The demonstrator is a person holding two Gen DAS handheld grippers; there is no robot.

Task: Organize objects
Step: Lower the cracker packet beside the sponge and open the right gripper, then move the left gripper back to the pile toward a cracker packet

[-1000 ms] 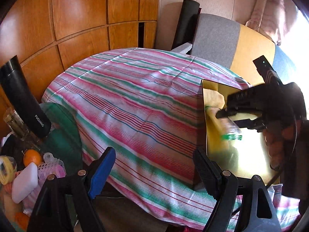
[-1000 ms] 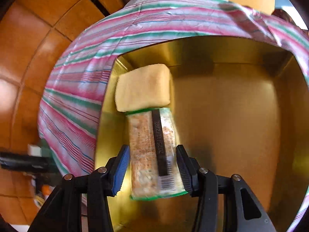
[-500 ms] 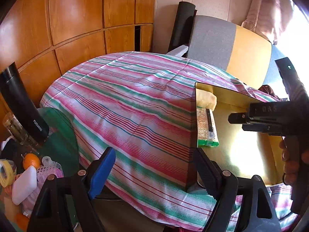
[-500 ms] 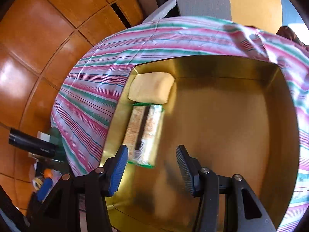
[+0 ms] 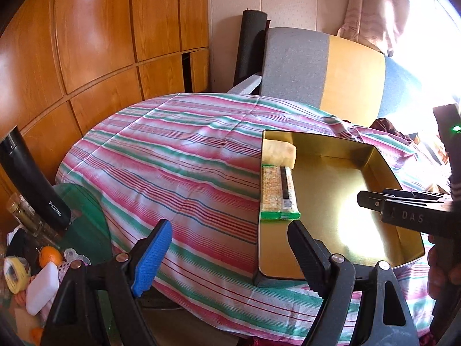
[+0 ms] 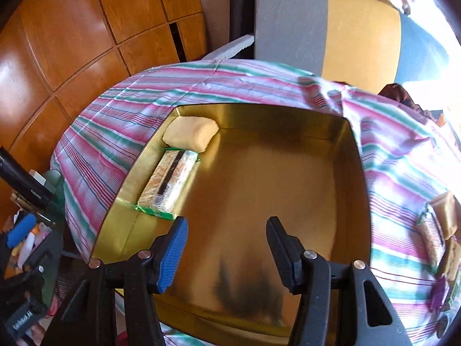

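A gold tin box (image 6: 288,201) (image 5: 383,173) lies open on the striped tablecloth (image 5: 178,155). Inside, along its left wall, lie a pale yellow wrapped cake (image 6: 191,136) (image 5: 281,153) and a green-edged cracker packet (image 6: 170,183) (image 5: 278,191). My right gripper (image 6: 226,248) is open and empty, raised above the box's near half; it shows from the side in the left wrist view (image 5: 403,210). My left gripper (image 5: 230,256) is open and empty, above the cloth at the box's near left corner.
More wrapped snacks (image 6: 440,230) lie on the cloth to the right of the box. A low glass table at left holds a black flask (image 5: 31,184), an orange (image 5: 49,256) and small items. A grey and yellow chair back (image 5: 325,72) stands behind the table.
My right gripper let go of the cracker packet in the box, beside the yellow cake, then rose and pulled back. My left gripper rose slightly.
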